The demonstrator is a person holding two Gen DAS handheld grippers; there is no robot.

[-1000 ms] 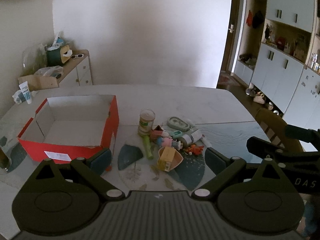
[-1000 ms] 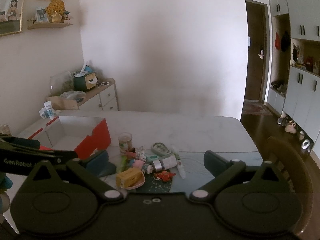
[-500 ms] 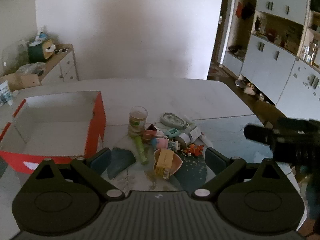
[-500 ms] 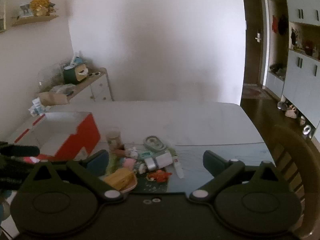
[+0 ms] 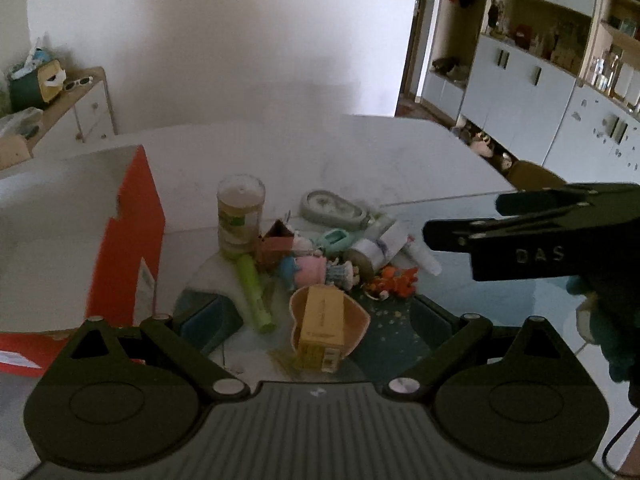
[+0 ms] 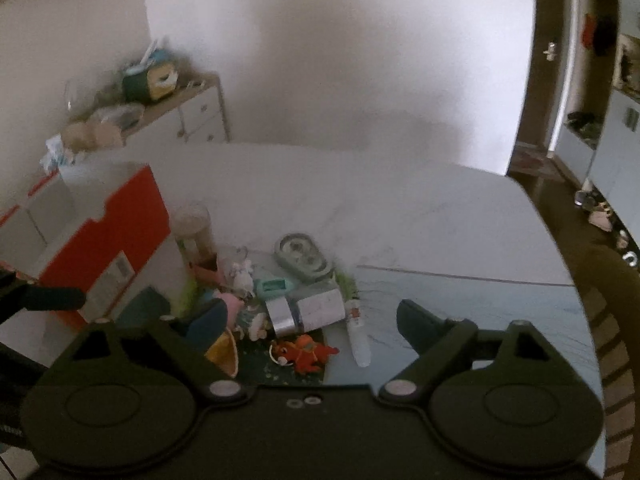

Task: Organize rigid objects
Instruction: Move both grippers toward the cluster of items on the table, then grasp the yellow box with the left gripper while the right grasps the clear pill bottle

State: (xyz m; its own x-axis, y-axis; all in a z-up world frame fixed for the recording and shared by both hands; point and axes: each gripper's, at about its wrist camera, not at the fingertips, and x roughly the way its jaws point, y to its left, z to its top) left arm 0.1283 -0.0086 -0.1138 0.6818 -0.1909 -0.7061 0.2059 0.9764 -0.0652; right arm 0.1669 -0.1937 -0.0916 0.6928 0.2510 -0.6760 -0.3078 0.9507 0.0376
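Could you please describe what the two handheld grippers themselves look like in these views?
Both are matte black: the left gripper and right gripper each have two round pivot discs, silver screws, angled link arms and dark teal finger pads. The right one's side bears raised letters "DAS" in the left view.

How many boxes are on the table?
2: a big red box at the left, and a small yellow box lying in a dish. The pile may hide more.

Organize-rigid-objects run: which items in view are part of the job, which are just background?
Job: red box, jar, green marker, yellow carton, pink toy, orange toy, grey tape roll.
Background: dresser, cupboards, chair.
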